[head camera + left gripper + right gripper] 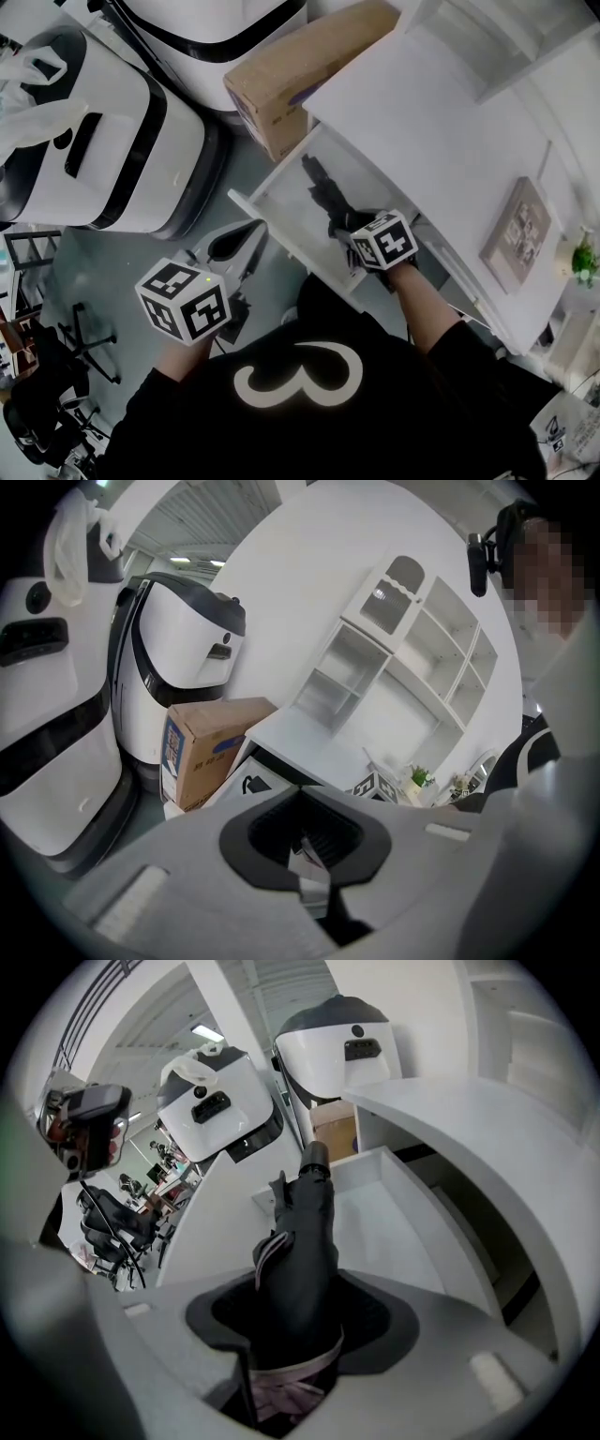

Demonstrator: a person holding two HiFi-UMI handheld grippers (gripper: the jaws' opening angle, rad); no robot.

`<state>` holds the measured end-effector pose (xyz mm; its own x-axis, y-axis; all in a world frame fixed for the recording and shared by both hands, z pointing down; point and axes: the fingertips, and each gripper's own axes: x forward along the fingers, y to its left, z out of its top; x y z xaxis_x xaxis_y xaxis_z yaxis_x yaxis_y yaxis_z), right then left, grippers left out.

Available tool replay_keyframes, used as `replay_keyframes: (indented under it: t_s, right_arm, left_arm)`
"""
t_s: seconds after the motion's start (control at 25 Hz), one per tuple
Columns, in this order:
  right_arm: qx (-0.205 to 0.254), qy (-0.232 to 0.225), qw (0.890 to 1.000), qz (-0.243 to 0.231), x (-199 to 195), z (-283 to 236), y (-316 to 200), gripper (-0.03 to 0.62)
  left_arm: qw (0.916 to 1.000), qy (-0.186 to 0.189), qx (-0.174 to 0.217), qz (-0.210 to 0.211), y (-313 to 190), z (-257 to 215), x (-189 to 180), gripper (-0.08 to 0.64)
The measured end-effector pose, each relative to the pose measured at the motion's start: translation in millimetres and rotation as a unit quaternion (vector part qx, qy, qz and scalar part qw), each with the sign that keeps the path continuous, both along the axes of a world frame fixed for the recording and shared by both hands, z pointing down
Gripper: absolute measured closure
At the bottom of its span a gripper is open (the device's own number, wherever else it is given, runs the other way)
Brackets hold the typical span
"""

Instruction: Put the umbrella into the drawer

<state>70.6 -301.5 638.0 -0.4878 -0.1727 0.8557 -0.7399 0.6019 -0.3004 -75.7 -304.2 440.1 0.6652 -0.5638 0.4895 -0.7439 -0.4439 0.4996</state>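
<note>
Your right gripper (305, 1302) is clamped on the folded black umbrella (305, 1232): the jaws stand apart only by the width of the bundle, pressing it from both sides, with a pale pinkish strap wrapped round the fabric just at the grip. The umbrella runs forward out of the jaws, its dark end cap pointing towards the far end of the open white drawer (286, 202), so the whole length lies over the drawer's inside and not over the floor. Whether it touches the drawer's bottom, you cannot tell from these views. In the head view your right hand is at the drawer's near end, close to the front panel, with the marker cube (384, 241) facing up. The drawer is pulled out from under the white desk top (422, 122). Your left gripper (242, 242) is off to the left of the drawer, just outside its front panel, over the grey floor; its jaws are clenched together with nothing between them. A brown cardboard box (300, 75) stands on the floor against the desk, beyond the drawer's far end, and large white machines with black trim (112, 141) stand to the left of it. On the desk top lie a flat framed picture (516, 232) and, beside it, a small potted plant (583, 258).
</note>
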Motion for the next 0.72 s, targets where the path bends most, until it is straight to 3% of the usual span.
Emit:
replay_keyframes:
  t_s: [0.44, 0.72]
  right_arm:
    - [-0.019, 0.063, 0.998, -0.011, 6.5, 61.5, -15.5, 0.367]
    - [-0.038, 0.078, 0.996, -0.018, -0.3, 88.9, -24.3, 0.366]
  left_arm:
    - [0.9994, -0.007, -0.031, -0.011, -5.5, 27.4, -9.9, 0.551]
    - [0.9989, -0.01, -0.043, -0.012, -8.9, 39.6, -10.5, 0.551]
